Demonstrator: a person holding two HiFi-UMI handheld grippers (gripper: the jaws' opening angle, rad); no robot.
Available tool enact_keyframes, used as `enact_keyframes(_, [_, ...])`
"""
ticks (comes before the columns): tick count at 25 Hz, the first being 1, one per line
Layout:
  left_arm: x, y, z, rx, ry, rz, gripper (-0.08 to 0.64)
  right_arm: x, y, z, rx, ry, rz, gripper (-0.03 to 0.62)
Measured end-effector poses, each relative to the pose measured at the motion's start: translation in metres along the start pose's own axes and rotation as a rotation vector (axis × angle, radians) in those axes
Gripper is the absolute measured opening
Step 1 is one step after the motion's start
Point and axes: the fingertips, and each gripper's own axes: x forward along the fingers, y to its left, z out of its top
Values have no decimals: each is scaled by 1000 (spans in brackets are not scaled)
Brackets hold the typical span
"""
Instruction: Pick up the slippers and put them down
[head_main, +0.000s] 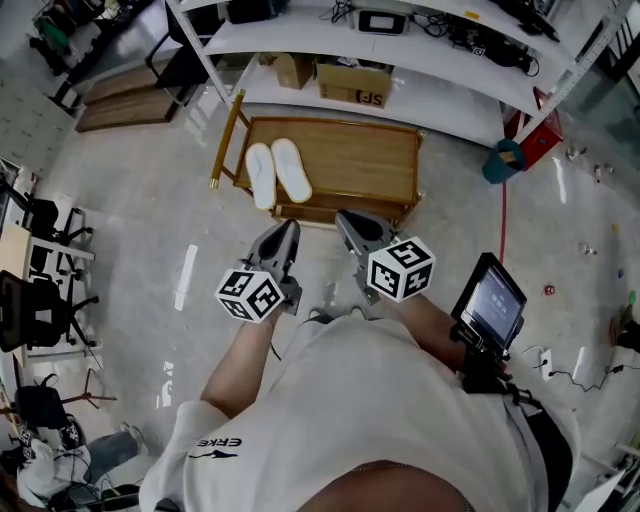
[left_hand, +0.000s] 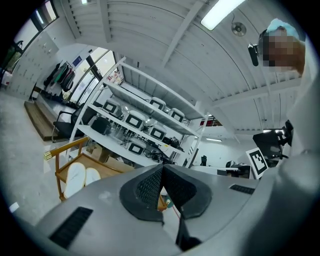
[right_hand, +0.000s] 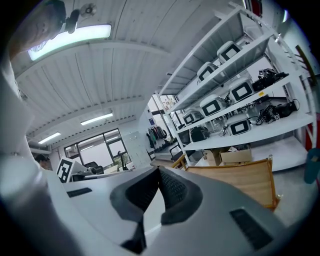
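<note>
**Near field.** The left gripper (head_main: 291, 231) and right gripper (head_main: 344, 218) are held side by side, both pointing toward 12 o'clock. Each gripper view shows its fingers (left_hand: 146, 189) closed pad against pad, with nothing between them.

**Middle field.** The two white slippers (head_main: 277, 172) lie flat and side by side at the 9 o'clock end of the low wooden tabletop (head_main: 360, 160). They are at about 11 o'clock from the left gripper and well apart from both grippers.

**Far field.** A cardboard box (head_main: 355, 82) sits under white shelving (head_main: 400, 42).

**Stage.** The arrangement fits either a pair waiting to be picked up or a pair already set down.

**Hazards, as judged.**
- The slippers lie so close together that fingers closing on one could drag or tip its neighbour.
- The raised rail (head_main: 228, 140) at the tabletop's 9 o'clock edge could catch a gripper coming in low.
- The thin, soft-looking soles may sag or slide out of a grip taken at an edge.
</note>
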Motion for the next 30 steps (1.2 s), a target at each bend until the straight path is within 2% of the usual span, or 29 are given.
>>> enact_keyframes(6, [2,0,6,2,-4,-7,4,0,2,4,-8,1,-5,6])
enact_keyframes(30, [21,-11,-10,-19,-4,-21,5,-17,-5,-7,-38,26,-10,5])
